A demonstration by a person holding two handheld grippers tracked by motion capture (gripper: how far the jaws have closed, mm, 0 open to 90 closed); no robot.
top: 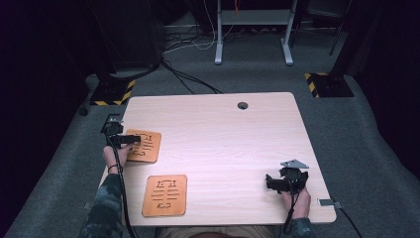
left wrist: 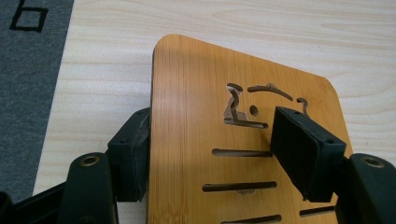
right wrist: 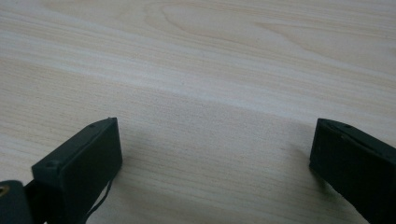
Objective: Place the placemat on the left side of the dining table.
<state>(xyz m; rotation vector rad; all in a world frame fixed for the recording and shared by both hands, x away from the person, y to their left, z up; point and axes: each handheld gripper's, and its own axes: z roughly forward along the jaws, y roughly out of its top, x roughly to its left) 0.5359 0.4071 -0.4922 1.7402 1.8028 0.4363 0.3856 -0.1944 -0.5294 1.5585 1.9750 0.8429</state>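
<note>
Left gripper jaws spread astride the slotted bamboo board, judged stiff, light, best pinched at its edge; right gripper jaws spread, empty.

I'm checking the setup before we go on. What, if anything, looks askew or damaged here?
No damage or spill shows. The far board sits turned a little off the table edge, with the left gripper around its left edge; the near board lies squarer.
</note>
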